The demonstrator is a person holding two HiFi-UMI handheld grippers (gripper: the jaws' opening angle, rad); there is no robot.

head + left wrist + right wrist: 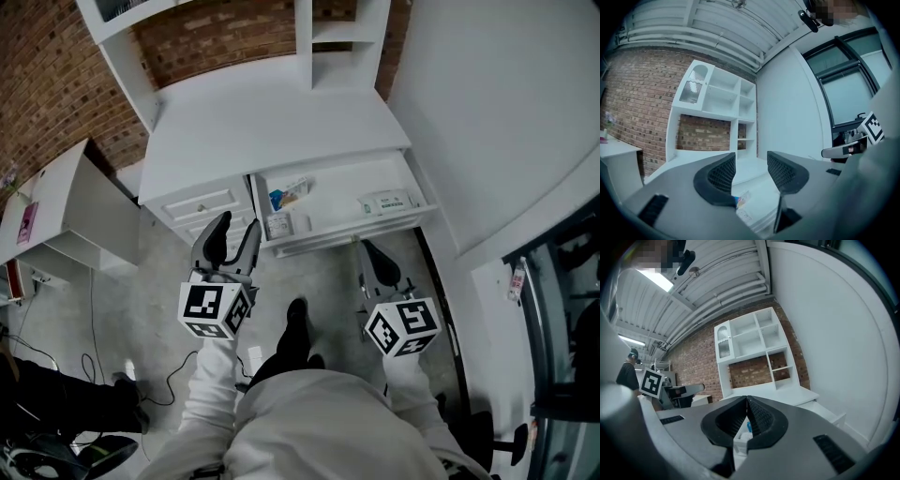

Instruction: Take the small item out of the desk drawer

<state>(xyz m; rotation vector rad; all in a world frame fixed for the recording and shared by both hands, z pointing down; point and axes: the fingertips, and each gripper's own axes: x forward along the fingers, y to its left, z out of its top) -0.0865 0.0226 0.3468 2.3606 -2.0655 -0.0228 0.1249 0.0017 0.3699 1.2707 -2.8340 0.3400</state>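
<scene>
The white table (272,122) stands against a brick wall, its drawer (333,187) pulled open. The left tool (237,225) hangs just before the drawer's left front corner, released, with nothing between its jaws. The right tool (371,251) hangs before the drawer's right front, clenched and empty. Inside the drawer lie a white box (386,202) at the right, a blue-and-white packet (289,194) at the left, and the small item (278,224) at the front left corner.

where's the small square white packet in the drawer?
Head view: the small square white packet lies in the open white drawer's front-left corner, below the blue-and-white pouch, just right of the left claw.
</scene>
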